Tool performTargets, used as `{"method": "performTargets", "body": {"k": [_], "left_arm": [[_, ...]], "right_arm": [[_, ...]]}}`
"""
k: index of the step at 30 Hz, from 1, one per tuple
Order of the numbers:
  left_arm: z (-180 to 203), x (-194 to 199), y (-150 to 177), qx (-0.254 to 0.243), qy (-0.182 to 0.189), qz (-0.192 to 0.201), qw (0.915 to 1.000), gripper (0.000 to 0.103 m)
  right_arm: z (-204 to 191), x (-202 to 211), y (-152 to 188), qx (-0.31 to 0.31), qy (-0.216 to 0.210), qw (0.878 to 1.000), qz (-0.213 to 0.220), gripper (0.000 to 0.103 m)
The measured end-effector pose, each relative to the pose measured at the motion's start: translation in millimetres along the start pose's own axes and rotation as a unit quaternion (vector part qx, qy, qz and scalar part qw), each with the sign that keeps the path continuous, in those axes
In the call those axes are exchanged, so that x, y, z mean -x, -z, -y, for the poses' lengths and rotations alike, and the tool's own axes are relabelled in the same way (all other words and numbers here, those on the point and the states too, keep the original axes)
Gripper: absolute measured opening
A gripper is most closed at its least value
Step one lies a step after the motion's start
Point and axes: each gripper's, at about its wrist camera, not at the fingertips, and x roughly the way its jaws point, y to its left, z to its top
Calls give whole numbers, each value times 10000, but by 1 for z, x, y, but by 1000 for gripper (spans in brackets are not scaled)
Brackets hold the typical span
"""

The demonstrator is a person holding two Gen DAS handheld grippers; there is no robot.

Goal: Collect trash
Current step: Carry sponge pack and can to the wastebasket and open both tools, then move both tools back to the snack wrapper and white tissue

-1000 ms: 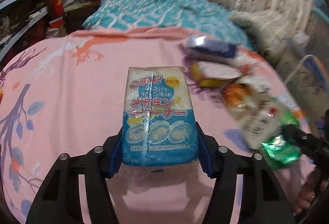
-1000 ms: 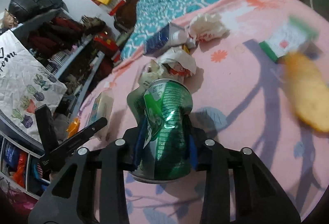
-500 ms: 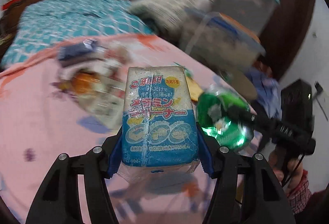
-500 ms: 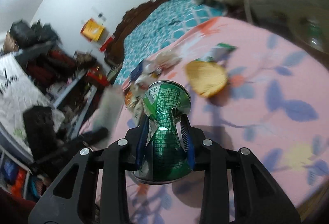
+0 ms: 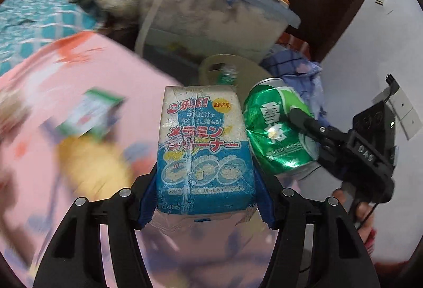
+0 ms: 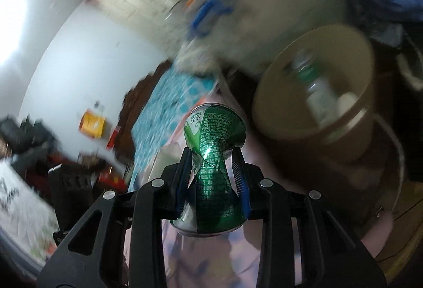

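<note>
A lidded plastic box [image 5: 211, 13] with a blue handle stands past the edge of the pink bed [image 5: 34, 92]; below it a tan bin [image 6: 314, 92] stands open, bottles blurred inside. On the bed lie a green-and-white pack [image 5: 90, 113] and a yellow blur, both unreadable. The left tool [image 5: 205, 182] clamps a sponge pack [image 5: 202, 148] printed in Japanese, "メラミン" in red, above the bed's edge. The right tool [image 6: 212, 177] squeezes a dented green can [image 6: 214, 166], marked "雪" and "60", with clear air between it and the bin's rim.
</note>
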Motion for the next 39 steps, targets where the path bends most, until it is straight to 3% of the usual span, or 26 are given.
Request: {"method": "performTargets", "body": {"k": [4,8,13,14,16,19,25,30,32,36,39], "left_arm": [[18,-54,-46,116,245,-295,9992,59],[27,-99,-77,453,542,-488,9963,59],[42,-136,-96,472,414,-561,9964,64],[42,-142,-98,518,363,-584,9963,67],[39,-149,-100,674,249,-614,9955,83],[32,-146,-99,884,259,-595,9940,83],[24,-80,-86,885,232,111,9957,82],[9,6,-50,700,-25,861,9938,83],[-7,43,-30,725,-300,1174,9900,83],[-54,109,11,1096,-1335,1618,9716,83],[-107,147,52,1780,-2133,1674,9459,83]], "right_arm": [[41,3,-41,-312,468,9975,420,34],[62,-4,-60,-346,877,9941,539,34],[71,-17,-65,-233,1158,9918,491,37],[73,-22,-67,-238,1188,9916,458,48],[72,-23,-70,-292,1268,9901,524,74],[69,-15,-72,-162,1306,9886,732,74],[51,-1,-64,-96,1067,9900,915,66],[13,-11,-45,191,544,9968,549,50],[-3,-22,-34,359,374,9983,261,47],[-37,-52,-5,629,32,9973,-388,45],[-59,-74,17,803,-110,9933,-823,45]]}}
